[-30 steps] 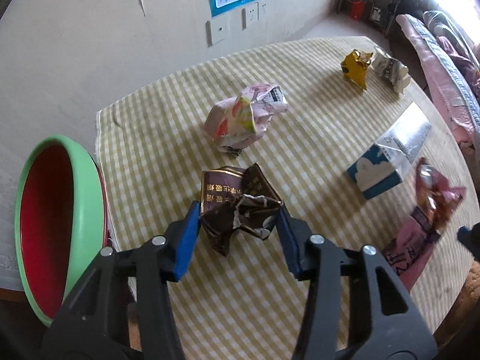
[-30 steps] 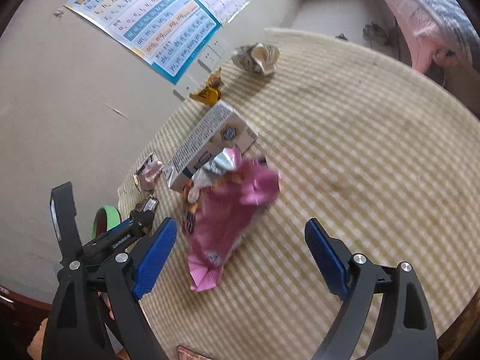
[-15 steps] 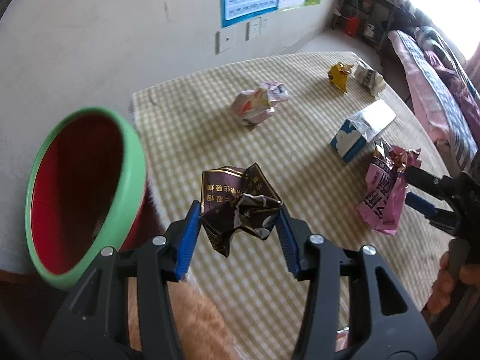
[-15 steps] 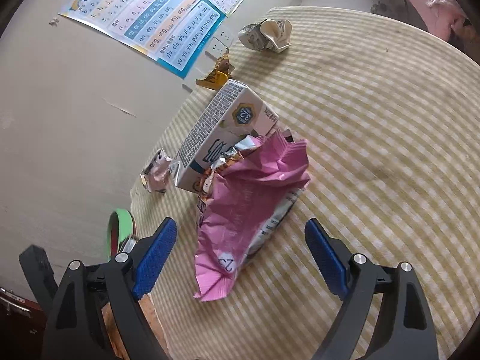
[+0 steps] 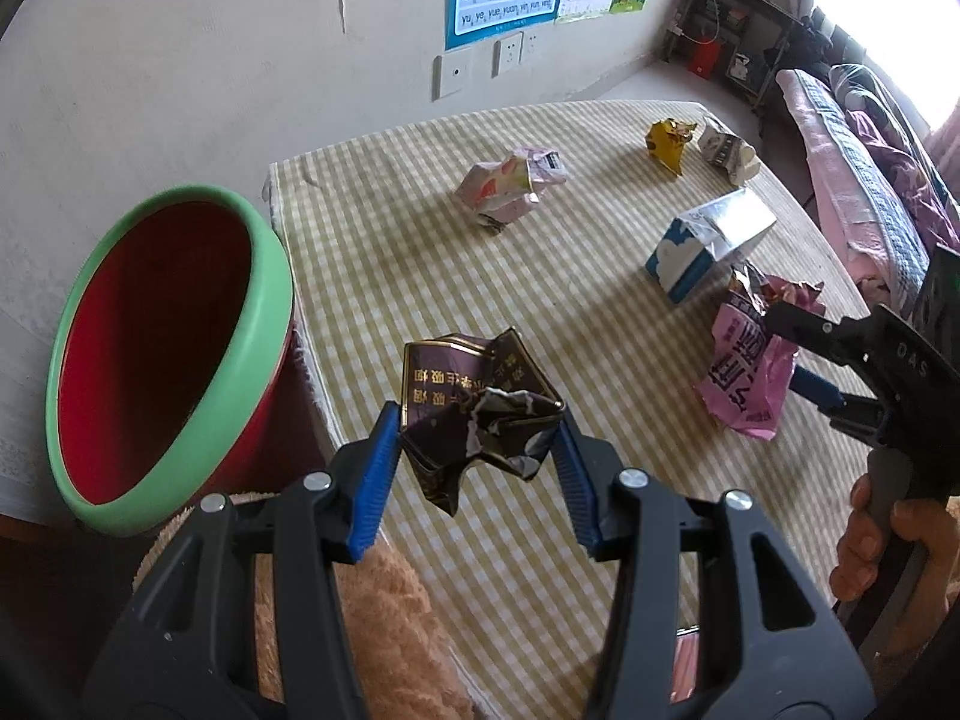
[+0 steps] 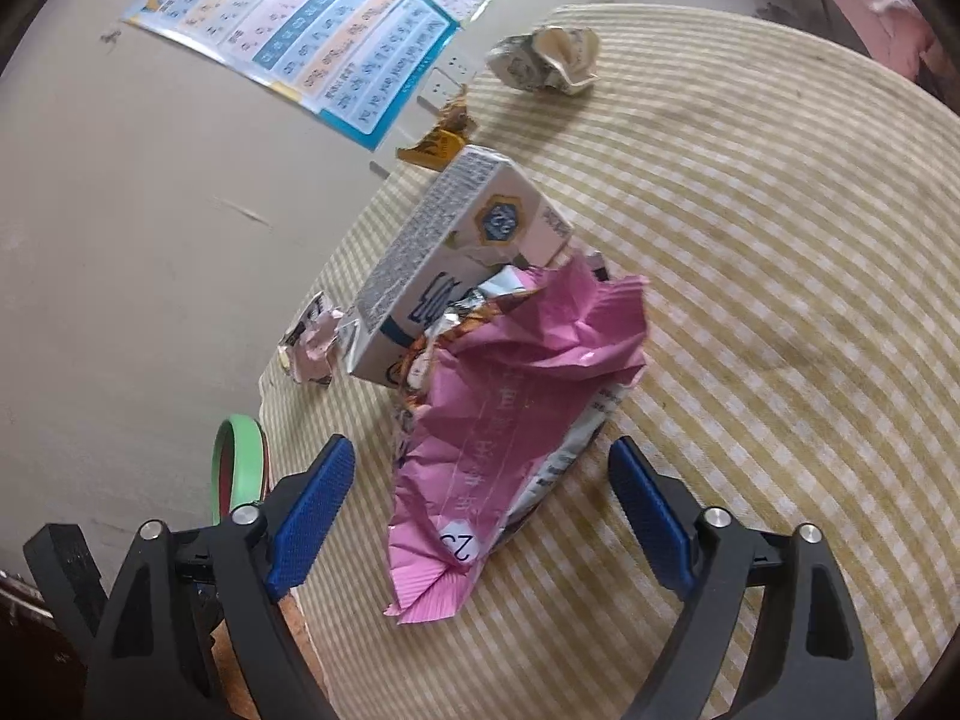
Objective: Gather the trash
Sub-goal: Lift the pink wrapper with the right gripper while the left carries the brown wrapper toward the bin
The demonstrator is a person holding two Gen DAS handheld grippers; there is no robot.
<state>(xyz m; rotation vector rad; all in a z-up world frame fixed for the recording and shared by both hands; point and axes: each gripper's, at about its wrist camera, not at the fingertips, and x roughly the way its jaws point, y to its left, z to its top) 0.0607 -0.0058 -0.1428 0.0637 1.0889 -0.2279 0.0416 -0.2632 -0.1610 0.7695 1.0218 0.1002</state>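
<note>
Checked tablecloth (image 5: 384, 276), carton (image 6: 456, 264) behind pink wrapper (image 6: 510, 432)

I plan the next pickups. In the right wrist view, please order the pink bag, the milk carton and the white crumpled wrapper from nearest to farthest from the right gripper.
1. Pink bag: between the closing right gripper, untouched.
2. Milk carton: just behind the bag.
3. White crumpled wrapper: far edge of the table.

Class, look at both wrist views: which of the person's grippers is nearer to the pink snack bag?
Right. The right gripper straddles the pink snack bag, jaws closing but not yet touching. The left gripper is off toward the bin, holding a crumpled dark wrapper.
</note>
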